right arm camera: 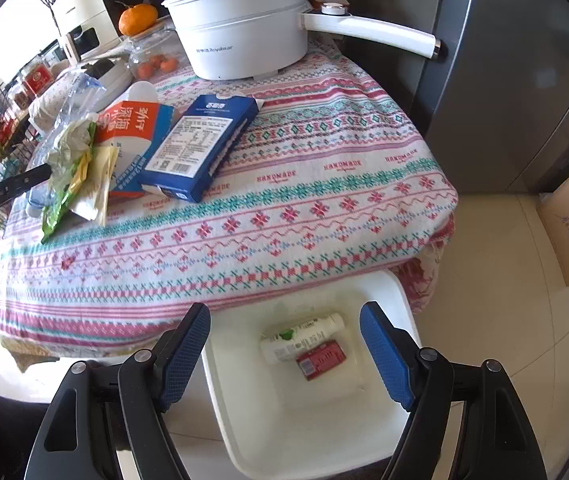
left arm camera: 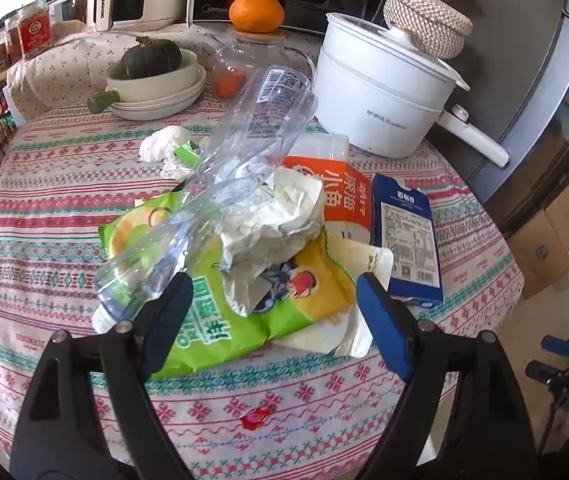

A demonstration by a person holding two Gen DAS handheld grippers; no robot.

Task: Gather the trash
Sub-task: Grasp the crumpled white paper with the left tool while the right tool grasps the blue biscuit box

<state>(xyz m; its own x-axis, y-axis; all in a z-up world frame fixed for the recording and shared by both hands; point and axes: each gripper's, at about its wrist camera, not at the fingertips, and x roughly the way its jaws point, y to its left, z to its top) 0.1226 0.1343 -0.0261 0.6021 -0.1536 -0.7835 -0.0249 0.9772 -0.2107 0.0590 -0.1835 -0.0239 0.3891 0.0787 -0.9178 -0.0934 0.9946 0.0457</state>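
The trash lay in a loose heap near the middle of the table. On top I saw a crushed clear plastic bottle (left arm camera: 220, 184), label end tilted up and away, its white-capped neck down beside my left gripper's left finger. Under it sat a crumpled wad of whitish paper (left arm camera: 272, 216), resting on a bright green snack bag (left arm camera: 208, 320) and a yellow wrapper (left arm camera: 316, 284). A flat cream pouch (left arm camera: 348, 332) stuck out beneath those. Behind the heap stood an orange-and-white carton (left arm camera: 340, 196), and just beside it lay a dark blue box (left arm camera: 408, 240), flat, label side up. A crumpled white tissue (left arm camera: 164, 148) with a green scrap sat farther back.

My left gripper (left arm camera: 270, 300) hovered over the heap with its jaws spread wide, holding nothing. My right gripper (right arm camera: 284, 344) was also spread wide and empty, hanging over a white bin (right arm camera: 244, 432) on the floor at the table's edge. Inside the bin lay a white bottle with a green mark (right arm camera: 300, 336) and a small red packet (right arm camera: 320, 360), touching each other.

The patterned tablecloth (right arm camera: 284, 208) covered the table. At the back stood a white electric pot (left arm camera: 380, 88), a tangerine (left arm camera: 256, 12) on a glass jar, and stacked bowls holding a dark squash (left arm camera: 150, 58).
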